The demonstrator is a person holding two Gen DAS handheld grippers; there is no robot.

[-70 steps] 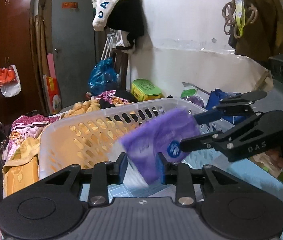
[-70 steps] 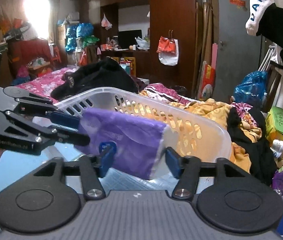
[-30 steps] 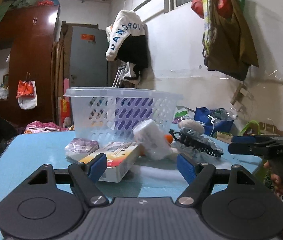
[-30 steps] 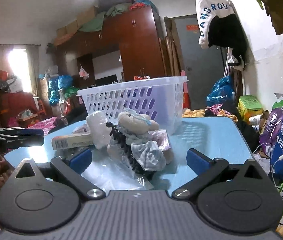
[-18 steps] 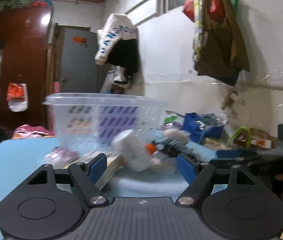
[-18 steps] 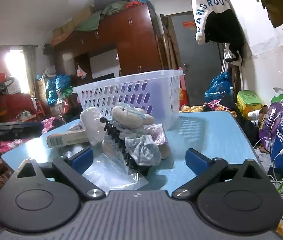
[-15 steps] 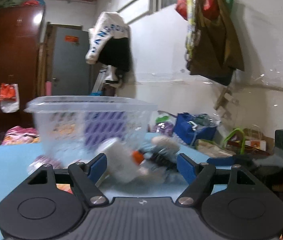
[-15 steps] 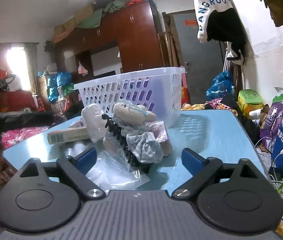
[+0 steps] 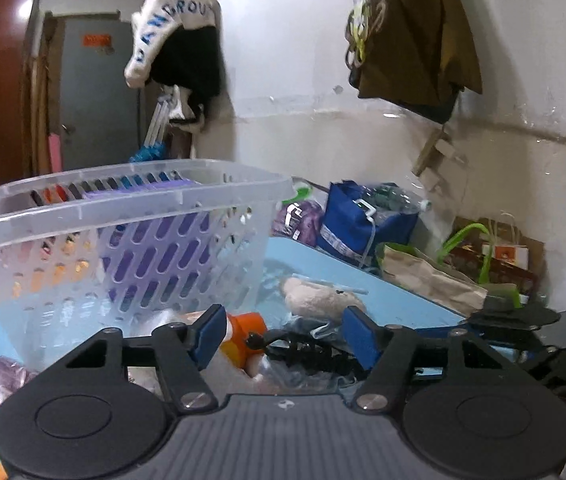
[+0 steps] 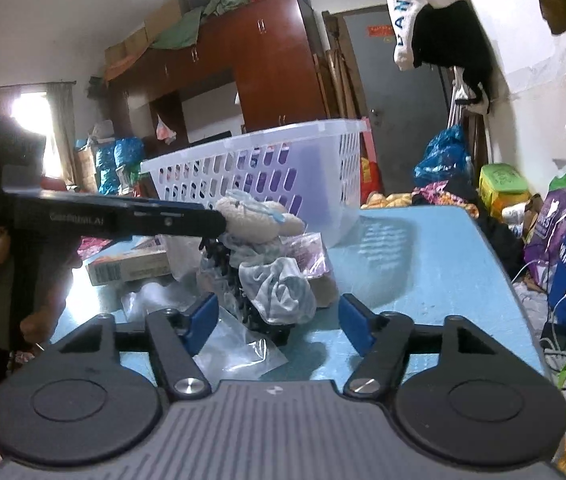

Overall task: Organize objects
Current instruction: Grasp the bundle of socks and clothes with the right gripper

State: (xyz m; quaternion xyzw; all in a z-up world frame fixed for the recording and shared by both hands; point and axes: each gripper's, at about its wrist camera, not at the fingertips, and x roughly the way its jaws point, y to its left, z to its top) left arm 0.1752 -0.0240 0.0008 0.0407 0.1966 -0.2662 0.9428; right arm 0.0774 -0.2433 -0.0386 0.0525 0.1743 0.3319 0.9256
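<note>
A clear slotted plastic basket (image 9: 83,216) stands on the blue table (image 10: 435,264) with a purple pack (image 9: 155,256) inside it. It also shows in the right wrist view (image 10: 315,148). In front of it lies a pile: a beige plush toy (image 10: 255,220), a black hair claw (image 10: 239,296), a crumpled grey cloth (image 10: 279,288), a clear plastic bag (image 10: 239,348), a box (image 10: 127,268) and a white bottle with an orange cap (image 9: 243,336). My left gripper (image 9: 281,338) is open, low over the pile. My right gripper (image 10: 277,320) is open around the claw and cloth.
The left gripper's body (image 10: 95,220) reaches in from the left, its tip at the plush toy. The right gripper's arm (image 9: 523,320) shows at the right. A small purple packet (image 9: 3,376) lies left of the basket. Bags (image 9: 367,220) stand beyond the table's edge.
The purple pack went from both grippers into the basket. Both grippers opened and dropped to table height. My left gripper has since swung right and closer, now over the pile.
</note>
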